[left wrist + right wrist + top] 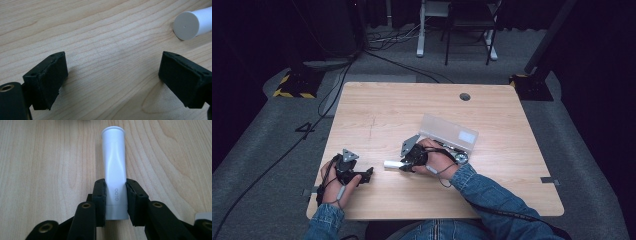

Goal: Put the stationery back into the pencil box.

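Two hand-held grippers, one white tube

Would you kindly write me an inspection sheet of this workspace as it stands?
Surface: light wooden table, grommet hole near far edge.
Job's things: white glue stick tube, marked GLOO, lying flat; clear plastic case, lid open, beside the right hand.
Clutter: nothing seen.
Grippers: right tongs shut on the tube's lower body; left tongs open, holding nothing, low over bare wood, the tube's end cap ahead of them.
Cables: one trails from each gripper along the forearms; more black cables on the floor at far left.
Surroundings: grey carpet, hazard-striped stand base, white desk legs, dark backdrop.
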The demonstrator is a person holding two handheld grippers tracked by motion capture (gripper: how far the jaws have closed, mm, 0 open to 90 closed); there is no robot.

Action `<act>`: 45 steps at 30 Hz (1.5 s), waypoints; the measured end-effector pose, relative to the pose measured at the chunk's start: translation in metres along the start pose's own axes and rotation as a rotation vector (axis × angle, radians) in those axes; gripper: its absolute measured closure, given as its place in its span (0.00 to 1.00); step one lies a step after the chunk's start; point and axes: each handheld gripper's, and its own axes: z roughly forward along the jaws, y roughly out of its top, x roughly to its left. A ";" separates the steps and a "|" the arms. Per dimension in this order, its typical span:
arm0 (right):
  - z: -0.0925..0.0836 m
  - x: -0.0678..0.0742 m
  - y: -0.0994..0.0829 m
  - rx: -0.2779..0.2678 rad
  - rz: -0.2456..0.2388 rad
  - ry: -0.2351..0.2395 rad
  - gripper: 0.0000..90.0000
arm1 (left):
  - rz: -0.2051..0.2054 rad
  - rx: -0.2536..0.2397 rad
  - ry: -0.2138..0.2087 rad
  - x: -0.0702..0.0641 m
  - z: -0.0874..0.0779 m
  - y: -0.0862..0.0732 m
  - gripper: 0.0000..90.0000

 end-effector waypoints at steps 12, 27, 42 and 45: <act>-0.001 0.002 0.000 0.003 0.004 -0.012 0.80 | -0.002 0.000 0.000 0.000 0.000 0.000 0.10; -0.028 0.004 0.012 -0.047 -0.020 -0.022 0.80 | -0.002 -0.001 0.000 0.000 0.000 0.000 0.10; -0.059 0.003 0.013 -0.098 -0.026 -0.039 0.80 | -0.002 0.000 0.001 0.000 0.000 0.000 0.10; -0.069 0.002 0.007 -0.125 -0.016 -0.047 0.80 | 0.000 0.000 0.000 0.000 0.000 0.000 0.10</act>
